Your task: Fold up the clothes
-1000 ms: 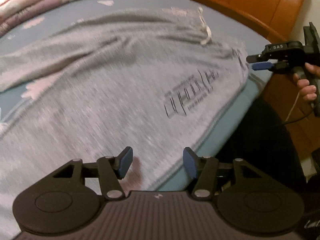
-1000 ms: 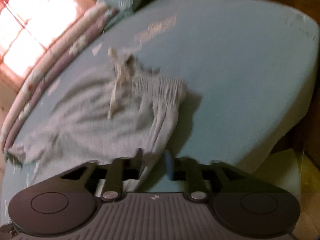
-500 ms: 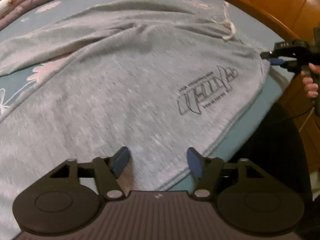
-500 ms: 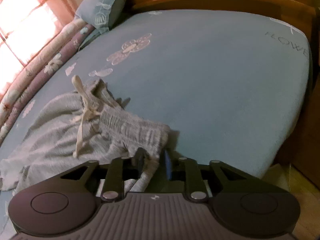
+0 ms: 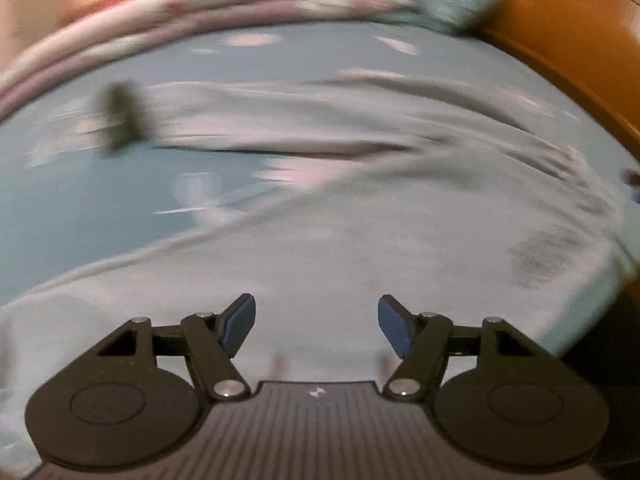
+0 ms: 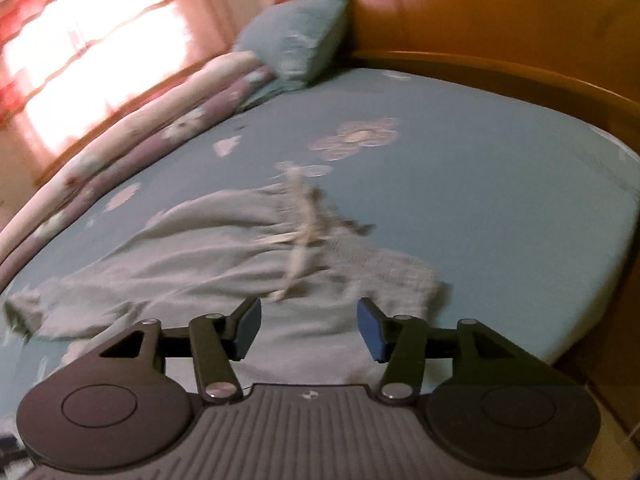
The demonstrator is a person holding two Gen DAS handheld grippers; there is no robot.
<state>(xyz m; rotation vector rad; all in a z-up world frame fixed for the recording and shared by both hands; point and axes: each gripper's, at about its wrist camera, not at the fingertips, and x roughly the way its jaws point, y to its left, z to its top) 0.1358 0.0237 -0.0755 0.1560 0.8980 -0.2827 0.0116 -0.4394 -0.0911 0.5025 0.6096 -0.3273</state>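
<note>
While the grey pants (image 6: 224, 256) lie spread but rumpled on the blue sheet (image 6: 500, 184), waistband and drawstring (image 6: 298, 236) toward the right gripper and legs running off to the left end, no fold looks begun. In the left wrist view the pants (image 5: 360, 240) fill the near field, heavily motion-blurred, with a dark printed patch (image 5: 544, 256) near the bed's edge. Left gripper (image 5: 316, 324): jaws wide apart, nothing between the pads, fabric directly below. Right gripper (image 6: 308, 326): jaws also wide apart, empty, poised just short of the waistband corner. Risks, as judged from this layout: (1) the waistband is bunched and layered, so a pinch there may catch only the top layer, and the lift would drag the pants askew instead of folding them; (2) the drawstring lies loose across the waistband and could snag in a jaw or get trapped inside the fold; (3) the near hem sits close to the mattress edge, so a sideways pull could slide the garment off the bed; (4) wrinkles across the legs would be locked into the fold if not smoothed first; (5) a deep grasp could pick up the sheet along with the pants. The blur suggests fast motion, which makes an accurate grasp harder. Further out: a striped quilt (image 6: 168, 120) along the far side, a pillow (image 6: 300, 40), the wooden frame (image 6: 500, 60).
</note>
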